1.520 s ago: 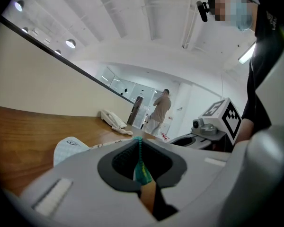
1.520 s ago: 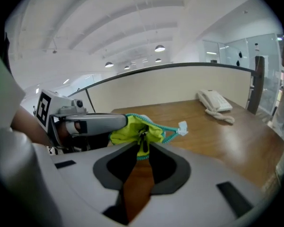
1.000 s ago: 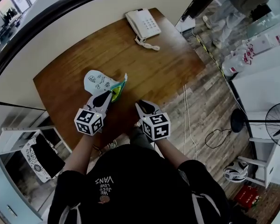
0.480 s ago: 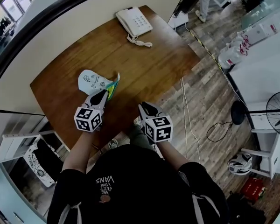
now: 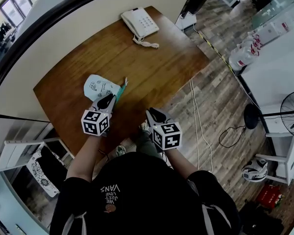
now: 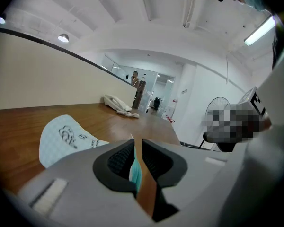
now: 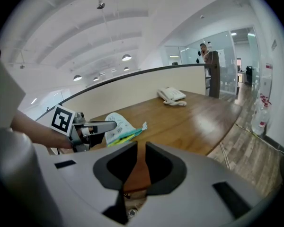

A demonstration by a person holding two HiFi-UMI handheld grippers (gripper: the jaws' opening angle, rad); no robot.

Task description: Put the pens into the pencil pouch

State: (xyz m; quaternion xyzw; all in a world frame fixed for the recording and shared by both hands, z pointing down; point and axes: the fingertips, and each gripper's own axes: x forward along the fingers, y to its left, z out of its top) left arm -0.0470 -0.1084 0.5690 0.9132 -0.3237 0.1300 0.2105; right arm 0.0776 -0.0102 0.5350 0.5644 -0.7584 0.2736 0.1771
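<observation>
The pencil pouch [image 5: 98, 86], pale blue with black doodles, lies on the wooden table [image 5: 157, 67] left of centre. My left gripper [image 5: 108, 101] is at its near end, shut on the pouch's teal edge [image 6: 135, 167], which shows as a thin strip between the pads. A yellow-green strip [image 7: 125, 136] shows along the pouch's mouth; I cannot tell whether it is a pen. No loose pen is in view. My right gripper [image 5: 154, 114] hovers by the table's front edge, right of the pouch [image 7: 116, 124], its jaws a narrow slit apart with nothing between them.
A white desk phone [image 5: 138, 22] with a coiled cord sits at the table's far end. A cable [image 5: 196, 111] runs over the wooden floor to the right, a fan [image 5: 291, 114] stands further right, and a white rack [image 5: 19, 151] stands to the left.
My left gripper has sunk, and the raised end of the pouch has come down, so the pouch lies flatter on the table. The right gripper has shifted slightly sideways.
</observation>
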